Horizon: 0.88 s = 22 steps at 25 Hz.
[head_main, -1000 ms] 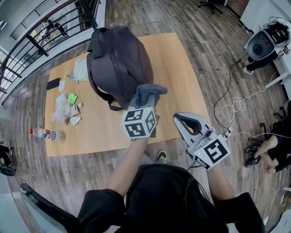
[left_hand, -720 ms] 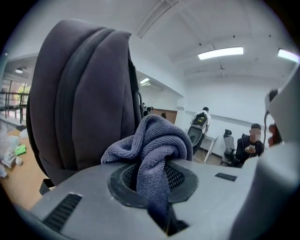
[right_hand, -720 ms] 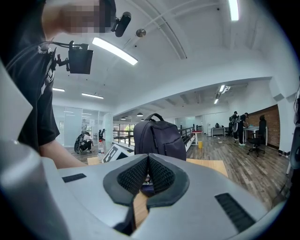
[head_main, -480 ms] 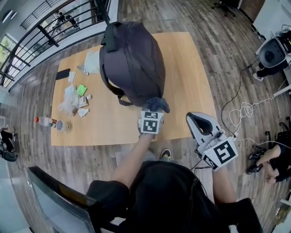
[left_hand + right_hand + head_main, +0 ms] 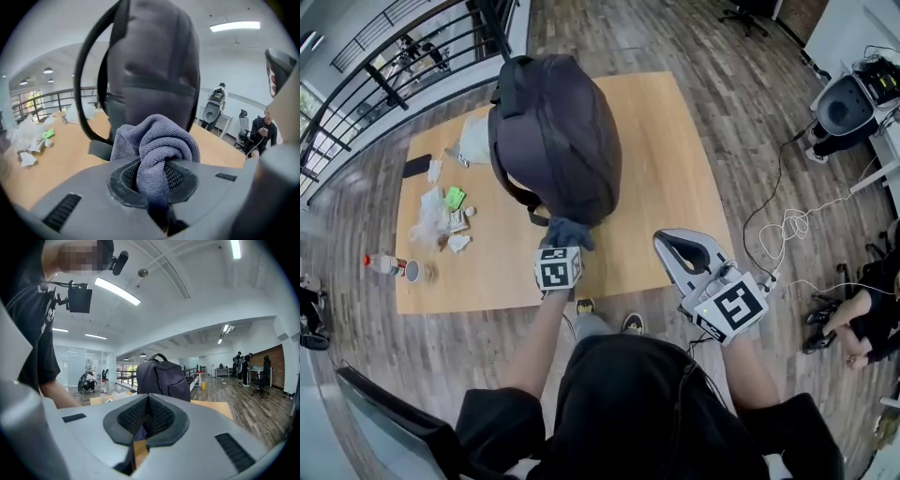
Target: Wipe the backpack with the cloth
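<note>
While the backpack [image 5: 553, 136] stands upright on the far left half of the wooden table [image 5: 675, 159], bare tabletop runs wide from its right side to the table's right edge. A narrower bare strip lies between its base and the near edge. Clutter hugs the left edge, apart from the bag: a bottle [image 5: 382, 265], crumpled wrappers [image 5: 441, 220] and a phone [image 5: 415, 166]. The left gripper [image 5: 566, 244] reaches in over the near edge, its jaws clamped on a bunched grey-blue cloth [image 5: 569, 231]. The cloth sits at the foot of the backpack's near face; whether the two touch cannot be told. The right gripper [image 5: 682, 249] hangs beside the table's near right corner, above the wood floor [image 5: 787, 141], jaws pressed together on nothing.
</note>
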Each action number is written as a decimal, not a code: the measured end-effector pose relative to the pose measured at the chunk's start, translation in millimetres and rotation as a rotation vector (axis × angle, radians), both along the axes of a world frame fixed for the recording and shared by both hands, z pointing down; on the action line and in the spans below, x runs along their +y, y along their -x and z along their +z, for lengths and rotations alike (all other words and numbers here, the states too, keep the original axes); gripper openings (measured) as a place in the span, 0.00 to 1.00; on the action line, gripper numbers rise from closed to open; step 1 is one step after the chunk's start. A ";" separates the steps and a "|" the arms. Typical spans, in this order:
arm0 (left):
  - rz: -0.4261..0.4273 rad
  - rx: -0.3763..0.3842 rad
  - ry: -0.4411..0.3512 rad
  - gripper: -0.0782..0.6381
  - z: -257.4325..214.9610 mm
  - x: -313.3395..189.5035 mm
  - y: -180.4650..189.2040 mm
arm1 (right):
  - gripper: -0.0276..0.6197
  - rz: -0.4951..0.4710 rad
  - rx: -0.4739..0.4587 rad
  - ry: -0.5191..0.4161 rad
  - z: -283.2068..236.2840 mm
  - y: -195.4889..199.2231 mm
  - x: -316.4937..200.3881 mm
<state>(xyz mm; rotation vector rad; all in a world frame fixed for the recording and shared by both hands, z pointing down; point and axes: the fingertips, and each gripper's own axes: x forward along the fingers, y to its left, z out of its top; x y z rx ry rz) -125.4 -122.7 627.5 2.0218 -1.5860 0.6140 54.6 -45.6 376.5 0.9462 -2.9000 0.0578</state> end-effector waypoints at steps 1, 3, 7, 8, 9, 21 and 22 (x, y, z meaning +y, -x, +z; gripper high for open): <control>-0.034 -0.006 -0.028 0.17 -13.4 -1.1 14.6 | 0.06 -0.005 0.000 0.002 0.1 0.9 1.5; -0.078 -0.018 -0.122 0.17 -53.9 -8.1 37.2 | 0.06 -0.014 0.001 0.006 0.3 3.0 4.5; -0.066 -0.075 -0.386 0.17 -173.9 -25.0 59.8 | 0.06 -0.047 -0.009 -0.005 -3.3 18.5 6.6; -0.061 -0.101 -0.441 0.17 -204.2 -28.4 62.8 | 0.06 -0.054 -0.013 -0.012 -5.5 22.4 6.0; -0.058 -0.135 -0.480 0.17 -230.0 -30.9 65.5 | 0.06 -0.058 -0.017 -0.019 -8.1 25.3 5.5; 0.023 -0.160 -0.295 0.17 -156.5 -22.1 49.4 | 0.06 -0.067 -0.008 -0.004 -4.6 36.8 14.1; 0.009 -0.148 -0.320 0.17 -168.9 -23.6 51.8 | 0.06 -0.067 -0.007 -0.004 -4.0 36.5 14.5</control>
